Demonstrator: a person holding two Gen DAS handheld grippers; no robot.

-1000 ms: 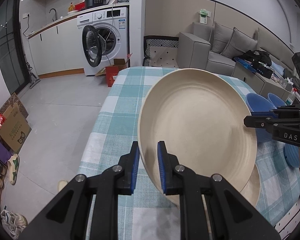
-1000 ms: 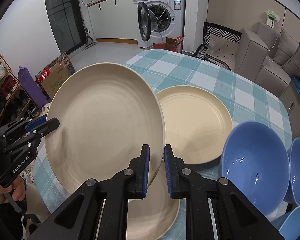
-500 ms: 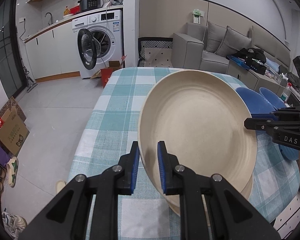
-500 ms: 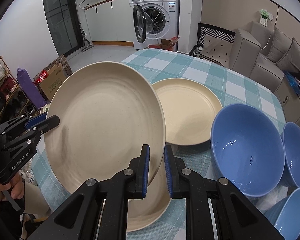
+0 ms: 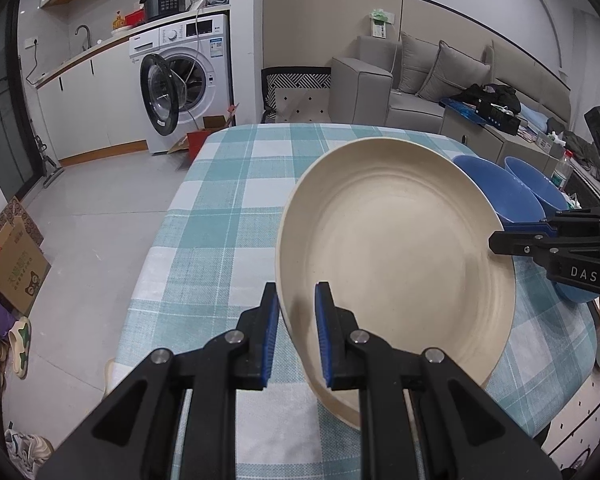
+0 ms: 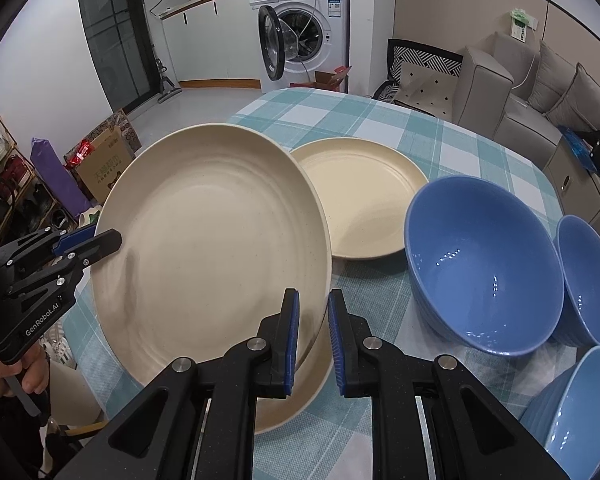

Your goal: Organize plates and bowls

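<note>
The left claw [image 5: 296,336] has its blue-padded jaws drawn close, and the near rim of a large cream plate [image 5: 396,256] sits between them; the plate tilts up, its face toward both cameras. From the right wrist view the right claw [image 6: 313,340] is likewise narrowed around the opposite rim of the same plate [image 6: 208,248], with the left pad against the plate's face and a small gap showing toward the right pad, so how firmly it pinches cannot be told. The held plate hangs just over a second cream plate [image 6: 300,396] lying flat on the desk [image 6: 380,120], which wears a teal and white checked cloth; only a crescent of that lower plate shows beneath the raised one. A third cream plate [image 6: 364,204] lies flat farther back, partly hidden behind the lifted rim. To the right stands a big blue bowl [image 6: 484,264], holding nothing, with a smaller blue bowl [image 6: 588,280] touching its side and another blue bowl [image 6: 572,412] near the corner of the view.
</note>
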